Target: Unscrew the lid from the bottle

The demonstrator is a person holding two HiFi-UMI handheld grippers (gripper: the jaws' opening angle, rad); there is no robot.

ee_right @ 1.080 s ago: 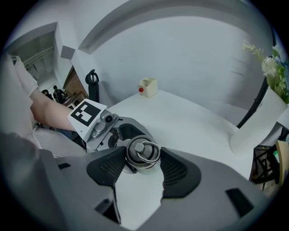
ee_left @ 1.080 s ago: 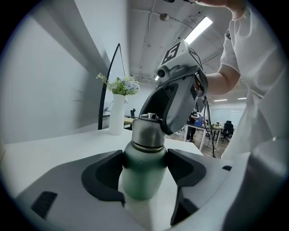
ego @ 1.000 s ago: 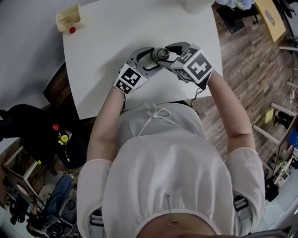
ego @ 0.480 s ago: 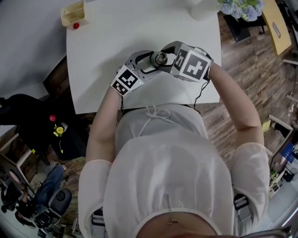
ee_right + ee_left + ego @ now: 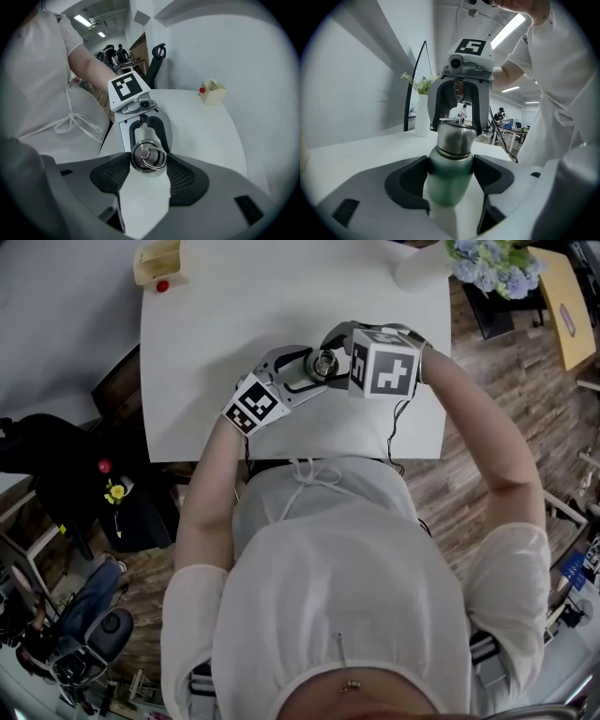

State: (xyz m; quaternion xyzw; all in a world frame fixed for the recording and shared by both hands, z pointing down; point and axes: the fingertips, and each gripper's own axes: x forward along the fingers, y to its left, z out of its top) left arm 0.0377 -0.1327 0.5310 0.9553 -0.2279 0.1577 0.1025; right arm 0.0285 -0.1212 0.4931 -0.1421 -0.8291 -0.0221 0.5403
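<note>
A green bottle (image 5: pixel 449 180) with a steel lid (image 5: pixel 456 137) stands over the white table (image 5: pixel 216 352). My left gripper (image 5: pixel 450 183) is shut on the green body, its dark pads pressing both sides. My right gripper (image 5: pixel 148 161) comes onto the top and is shut on the lid (image 5: pixel 148 156), whose steel ring faces its camera. In the head view the lid (image 5: pixel 324 362) shows between the left gripper (image 5: pixel 298 371) and the right gripper (image 5: pixel 339 345), near the table's front middle. The bottle's base is hidden.
A cream box (image 5: pixel 157 259) with a small red ball (image 5: pixel 162 285) sits at the table's far left corner. A white vase (image 5: pixel 420 266) with flowers stands at the far right. The table's front edge (image 5: pixel 281 454) lies close to the person's body.
The right gripper's marker cube has turned about the lid, ending squarer to the table. The left gripper and bottle keep their place. The head camera has shifted slightly.
</note>
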